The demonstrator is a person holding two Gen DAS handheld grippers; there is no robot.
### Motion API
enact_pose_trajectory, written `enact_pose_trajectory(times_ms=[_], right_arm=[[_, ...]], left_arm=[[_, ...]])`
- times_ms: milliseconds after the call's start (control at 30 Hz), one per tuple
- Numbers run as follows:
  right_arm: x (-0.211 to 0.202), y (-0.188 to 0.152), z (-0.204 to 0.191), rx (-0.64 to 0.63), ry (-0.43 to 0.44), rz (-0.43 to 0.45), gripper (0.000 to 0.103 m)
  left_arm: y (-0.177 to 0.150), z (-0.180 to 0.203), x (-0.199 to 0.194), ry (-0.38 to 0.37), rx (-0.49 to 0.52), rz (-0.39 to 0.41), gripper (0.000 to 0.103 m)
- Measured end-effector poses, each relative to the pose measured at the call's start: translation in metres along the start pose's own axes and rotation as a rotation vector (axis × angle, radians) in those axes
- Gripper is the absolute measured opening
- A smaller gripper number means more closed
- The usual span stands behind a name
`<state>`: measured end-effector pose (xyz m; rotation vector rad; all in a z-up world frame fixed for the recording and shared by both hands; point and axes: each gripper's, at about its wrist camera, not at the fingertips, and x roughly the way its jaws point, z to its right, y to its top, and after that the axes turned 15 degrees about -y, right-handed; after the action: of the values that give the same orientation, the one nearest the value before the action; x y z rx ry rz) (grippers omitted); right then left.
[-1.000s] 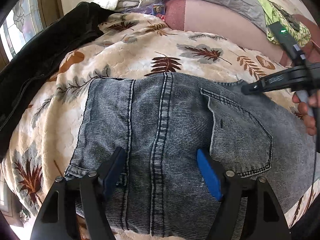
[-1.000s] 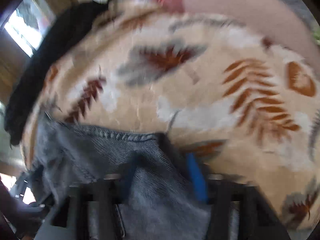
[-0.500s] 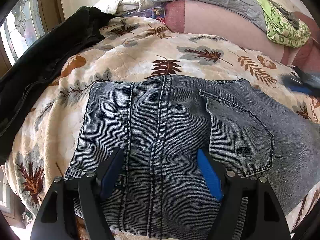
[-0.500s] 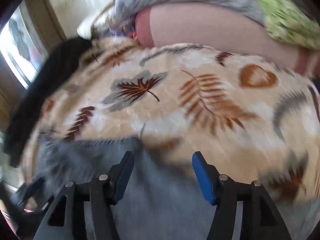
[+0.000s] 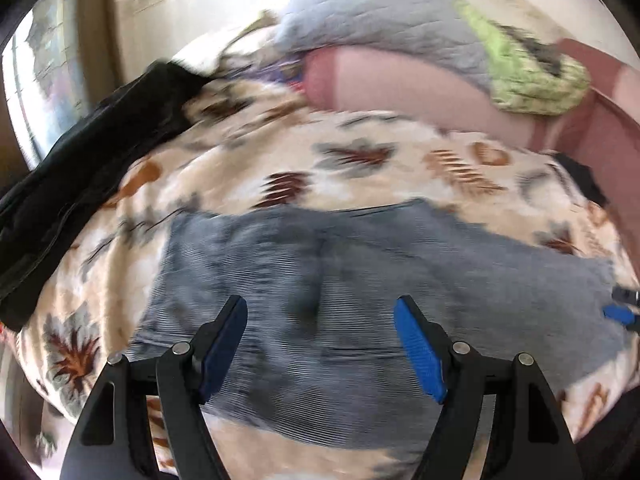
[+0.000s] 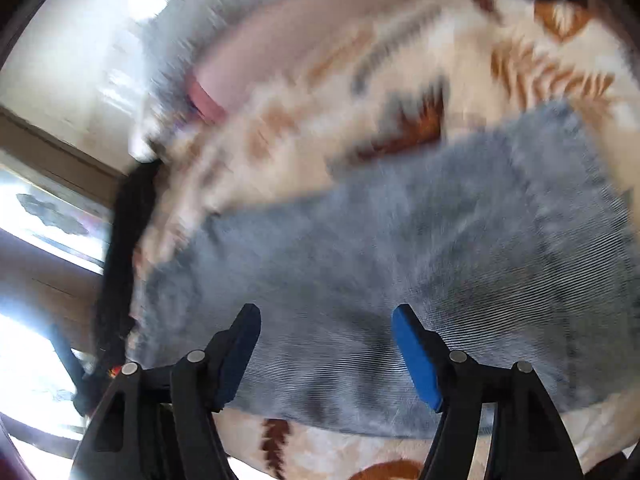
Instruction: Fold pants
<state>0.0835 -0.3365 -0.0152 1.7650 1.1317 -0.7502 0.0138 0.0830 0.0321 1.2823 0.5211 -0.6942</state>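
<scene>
Grey-blue denim pants [image 5: 360,288] lie flat on a cream leaf-print blanket [image 5: 248,152]. The left wrist view is blurred; my left gripper [image 5: 320,320] hangs open above the pants, nothing between its blue pads. At the far right edge of that view a blue pad of the other gripper [image 5: 618,314] shows over the pants. In the right wrist view the pants [image 6: 400,248] fill the middle, also blurred. My right gripper [image 6: 326,334] is above them, its jaws opening, with no cloth between the pads.
A black garment [image 5: 80,168] lies along the blanket's left side. Behind are a pink bolster [image 5: 400,88], a grey quilted pillow [image 5: 380,20] and a green cloth [image 5: 532,76]. A window [image 6: 48,216] is on the left.
The right gripper let go of the pants' edge, opened, and swung across to above the pants, rolling as it went. The left gripper stayed open and pulled up and back, so more bed shows.
</scene>
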Motion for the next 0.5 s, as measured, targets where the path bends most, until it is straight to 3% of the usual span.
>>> enact_pose_trajectory(times_ms=[67, 100, 133, 167, 233, 300, 367, 433, 500], right_arm=[[0.001, -0.008, 0.016, 0.045, -0.048, 0.001, 0.076], [0.013, -0.013, 0.032, 0.090, -0.115, -0.039, 0.079], [0.024, -0.018, 0.050, 0.141, -0.088, -0.073, 0.077], [0.020, -0.017, 0.056, 0.166, -0.047, -0.052, 0.076], [0.004, -0.013, 0.063, 0.212, -0.012, -0.058, 0.076], [-0.026, -0.009, 0.069, 0.231, -0.001, 0.047, 0.076], [-0.045, -0.011, 0.080, 0.278, 0.048, 0.090, 0.076], [-0.047, -0.014, 0.093, 0.326, 0.101, 0.062, 0.076], [-0.026, -0.022, 0.109, 0.353, -0.003, -0.017, 0.075]], left_arm=[[-0.006, 0.014, 0.009, -0.002, 0.045, -0.029, 0.077], [-0.011, 0.017, 0.023, 0.010, 0.052, -0.084, 0.078], [-0.018, 0.016, 0.041, 0.020, 0.044, -0.160, 0.078], [-0.025, 0.012, 0.060, 0.046, 0.035, -0.244, 0.079], [-0.027, 0.020, 0.060, 0.097, 0.095, -0.207, 0.084], [-0.018, 0.024, 0.052, 0.053, 0.086, -0.193, 0.084], [-0.007, 0.031, 0.041, 0.017, 0.081, -0.144, 0.084], [-0.001, 0.037, 0.037, -0.005, 0.080, -0.125, 0.084], [0.002, 0.043, 0.043, -0.042, 0.071, -0.140, 0.084]])
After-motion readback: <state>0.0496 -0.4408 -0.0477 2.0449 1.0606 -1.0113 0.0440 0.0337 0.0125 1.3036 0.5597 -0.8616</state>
